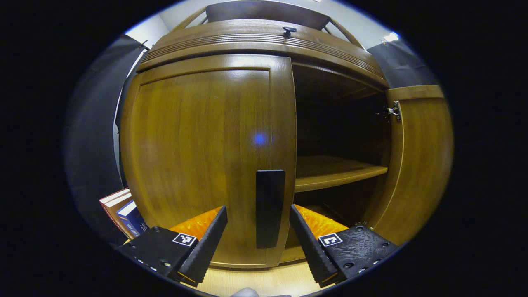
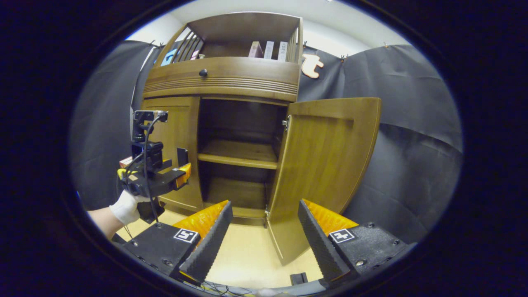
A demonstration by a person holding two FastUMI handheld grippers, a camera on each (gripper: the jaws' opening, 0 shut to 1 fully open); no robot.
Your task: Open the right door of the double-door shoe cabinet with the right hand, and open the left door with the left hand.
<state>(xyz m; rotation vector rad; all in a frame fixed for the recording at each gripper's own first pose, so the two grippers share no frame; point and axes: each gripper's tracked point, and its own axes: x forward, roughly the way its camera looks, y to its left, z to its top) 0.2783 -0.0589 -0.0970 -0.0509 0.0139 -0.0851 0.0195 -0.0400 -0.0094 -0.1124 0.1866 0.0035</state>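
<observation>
The left tool [image 1: 258, 231] sat right up against the shoe cabinet [image 1: 255, 41], its 2 fingers spread wide and gripping nothing. The left door [image 1: 198, 156] was shut, dead ahead of that tool, and its dark vertical handle [image 1: 270, 208] stood between the 2 fingertips, though whether either finger touched it could not be told. Past the handle, to the right of the tool, the right door [image 1: 420, 165] stood swung open on its hinge [image 1: 392, 111], and the inner shelf [image 1: 334, 171] lay bare behind the opening. Off to the lower left of the tool, some books [image 1: 123, 210] leaned beside the cabinet.

In the right gripper view, the right tool [image 2: 264, 231] hung back from the cabinet, fingers wide apart, empty as well. The open right door [image 2: 326, 173] stood just ahead of it and a touch to the right, its lower edge down between the fingertips in the picture. Farther off to the left, a gloved hand [image 2: 126, 208] held the left tool [image 2: 181, 169] up at the shut left door [image 2: 177, 148]. Above the doors ran a drawer with a small round knob [image 2: 203, 73], and books [image 2: 268, 49] stood on the top shelf. The pale floor [image 2: 247, 251] stretched under the tool.
</observation>
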